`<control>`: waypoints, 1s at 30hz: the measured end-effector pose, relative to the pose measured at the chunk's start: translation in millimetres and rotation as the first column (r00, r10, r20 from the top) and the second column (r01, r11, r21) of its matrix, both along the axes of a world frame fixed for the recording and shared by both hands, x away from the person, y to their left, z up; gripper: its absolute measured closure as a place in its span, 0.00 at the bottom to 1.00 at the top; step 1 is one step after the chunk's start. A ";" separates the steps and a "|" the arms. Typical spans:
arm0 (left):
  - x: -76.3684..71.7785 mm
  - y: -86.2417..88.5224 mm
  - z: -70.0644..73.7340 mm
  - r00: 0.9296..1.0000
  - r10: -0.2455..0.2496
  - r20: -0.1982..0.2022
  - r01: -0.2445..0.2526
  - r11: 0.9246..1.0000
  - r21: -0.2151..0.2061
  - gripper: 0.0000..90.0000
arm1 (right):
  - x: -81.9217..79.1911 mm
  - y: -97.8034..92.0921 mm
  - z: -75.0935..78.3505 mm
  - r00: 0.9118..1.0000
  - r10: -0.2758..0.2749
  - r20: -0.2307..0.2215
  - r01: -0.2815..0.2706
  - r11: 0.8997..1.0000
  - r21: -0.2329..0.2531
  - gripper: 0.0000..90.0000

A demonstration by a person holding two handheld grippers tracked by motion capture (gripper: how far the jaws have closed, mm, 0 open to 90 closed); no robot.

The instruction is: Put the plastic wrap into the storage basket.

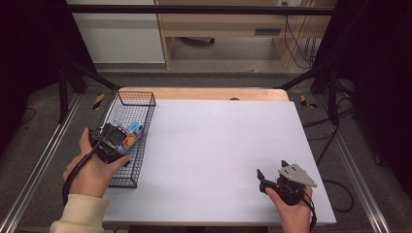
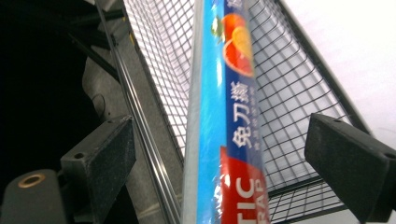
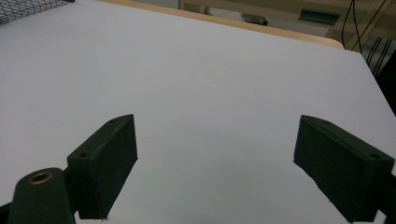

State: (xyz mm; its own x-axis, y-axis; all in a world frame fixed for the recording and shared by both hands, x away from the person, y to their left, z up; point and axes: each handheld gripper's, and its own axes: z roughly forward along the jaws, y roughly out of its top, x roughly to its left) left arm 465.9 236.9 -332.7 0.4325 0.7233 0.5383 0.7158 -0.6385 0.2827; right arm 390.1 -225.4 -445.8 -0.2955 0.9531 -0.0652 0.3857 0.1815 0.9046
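A: High view, starting at the left: the left gripper sits over the wire basket at the table's left edge. Why there?

B: It is working on the wrap box, the long blue carton that lies in the basket. I would judge the hand has come in from the near end so the jaws can straddle the box across its narrow width.

A: Are they on it?

B: No. In the left gripper view the box runs up between the two jaws with mesh showing on either side of it, so the jaws stand wide apart and touch nothing.

A: Which way does it point?

B: Its long axis lies along the basket's length, away from the person toward the far end. The red-printed end is nearest the gripper; the end with the fruit picture is farther off.

A: And to the right?

B: The white table is bare in the middle. The right gripper waits near the near right corner, likely kept out of the way. In its own view, the right gripper has its jaws spread over plain table, holding nothing.
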 end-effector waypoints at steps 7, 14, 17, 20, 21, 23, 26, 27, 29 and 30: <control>-5.9 -10.4 7.7 0.999 -0.049 0.022 0.050 0.997 -0.058 0.07 | 0.5 0.2 0.9 1.000 -0.002 0.003 0.002 1.000 0.001 0.15; -14.5 -28.2 15.4 0.987 -0.142 0.075 0.150 0.982 -0.117 0.05 | -0.4 -1.2 1.4 1.000 -0.009 0.007 0.009 1.000 0.002 0.14; -17.9 -37.1 15.7 0.984 -0.166 0.072 0.175 0.975 -0.139 0.05 | -0.3 -2.2 1.5 1.000 -0.012 0.009 0.012 1.000 0.002 0.14; -20.8 -49.9 14.1 0.974 -0.214 0.072 0.223 0.964 -0.145 0.05 | -0.5 -2.4 2.0 1.000 -0.014 0.010 0.014 1.000 0.003 0.14; -21.9 -53.4 13.5 0.970 -0.231 0.078 0.240 0.957 -0.162 0.05 | -0.6 -2.5 2.2 1.000 -0.014 0.011 0.014 1.000 0.004 0.14; -23.2 -59.0 12.1 0.964 -0.252 0.089 0.265 0.946 -0.189 0.05 | -0.8 -2.7 2.3 1.000 -0.015 0.011 0.015 1.000 0.005 0.14; -24.6 -66.5 8.8 0.955 -0.282 0.090 0.295 0.933 -0.206 0.05 | -0.9 -3.3 2.4 1.000 -0.017 0.012 0.017 1.000 0.006 0.14; -25.2 -68.8 7.6 0.952 -0.292 0.089 0.304 0.929 -0.210 0.06 | -0.9 -3.4 2.5 1.000 -0.017 0.012 0.017 1.000 0.006 0.14; -26.7 -73.8 4.9 0.948 -0.305 0.093 0.318 0.923 -0.218 0.06 | -1.0 -3.7 2.6 1.000 -0.018 0.013 0.018 1.000 0.004 0.13; -27.6 -76.4 3.6 0.945 -0.312 0.096 0.326 0.919 -0.224 0.06 | -1.0 -3.7 2.7 1.000 -0.018 0.012 0.018 1.000 0.005 0.13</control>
State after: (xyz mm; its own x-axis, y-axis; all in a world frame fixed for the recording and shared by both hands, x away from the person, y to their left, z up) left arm 438.2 160.5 -329.0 0.6343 0.6605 0.4018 0.4635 -0.7409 0.4861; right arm 389.1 -229.1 -443.1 -0.2772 0.9587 -0.0641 0.3778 0.1701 0.9101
